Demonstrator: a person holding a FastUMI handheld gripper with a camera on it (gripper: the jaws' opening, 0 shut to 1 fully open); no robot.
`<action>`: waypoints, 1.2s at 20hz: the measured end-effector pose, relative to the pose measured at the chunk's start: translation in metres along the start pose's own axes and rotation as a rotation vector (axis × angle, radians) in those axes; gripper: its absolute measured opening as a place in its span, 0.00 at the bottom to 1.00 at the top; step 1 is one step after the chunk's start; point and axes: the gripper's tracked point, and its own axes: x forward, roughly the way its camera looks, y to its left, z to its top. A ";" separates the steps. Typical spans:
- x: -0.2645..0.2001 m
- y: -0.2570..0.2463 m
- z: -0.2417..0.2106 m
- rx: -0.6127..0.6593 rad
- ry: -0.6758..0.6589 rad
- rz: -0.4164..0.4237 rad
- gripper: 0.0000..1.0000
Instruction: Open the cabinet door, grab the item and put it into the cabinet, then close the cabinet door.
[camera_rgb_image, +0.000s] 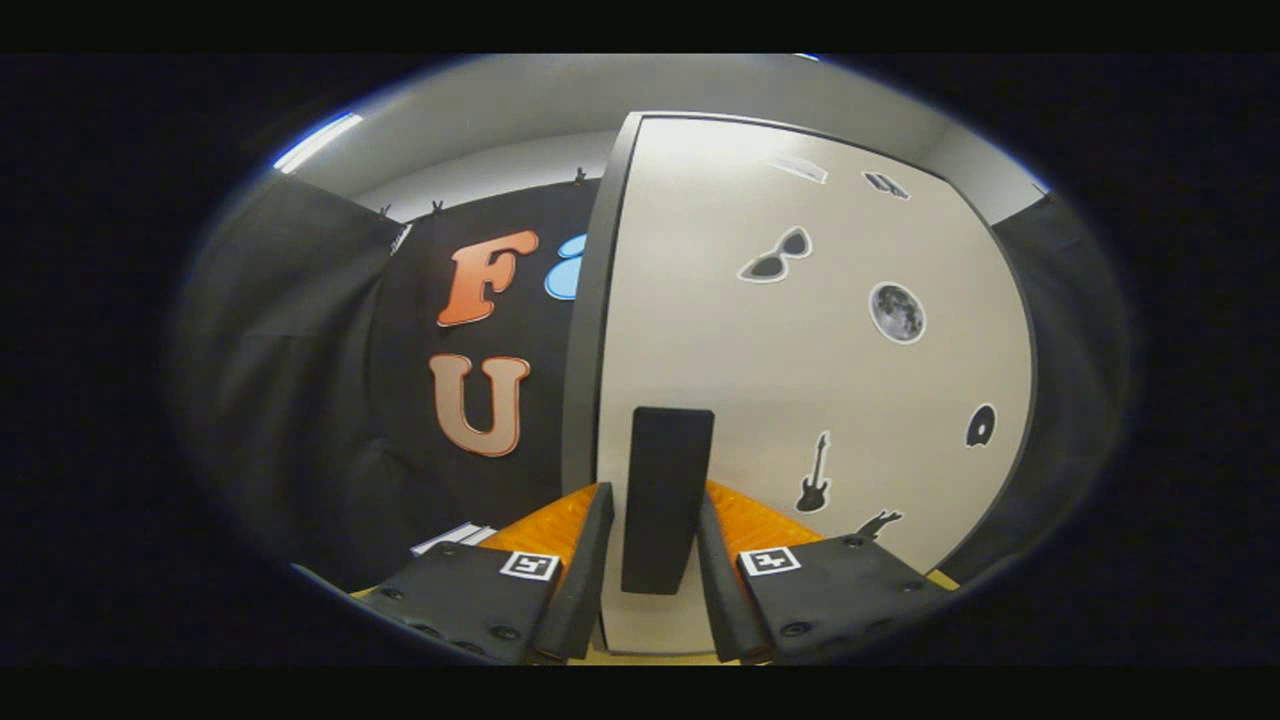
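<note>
The cabinet door (800, 380) stood just ahead, its dark handle (667, 498) upright between the fingers of the gripper (655, 560). The fingers flanked the handle closely; whether they pressed it, I could not tell. Stickers (776, 256) dotted the door.

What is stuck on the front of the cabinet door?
Stickers: sunglasses, moon, guitar. The black handle sits between the gripper fingers. The cabinet door hides the inside.

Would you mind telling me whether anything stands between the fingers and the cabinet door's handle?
Nothing visible does. The black handle on the white door already sits between the two fingers of the gripper, one on each side of it; I cannot tell whether they press on it yet.
</note>
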 end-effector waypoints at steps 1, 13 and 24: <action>0.003 0.000 0.000 0.014 -0.001 0.034 0.48; -0.063 0.003 0.006 0.108 0.119 0.341 0.29; -0.122 -0.021 0.012 0.156 0.131 0.596 0.29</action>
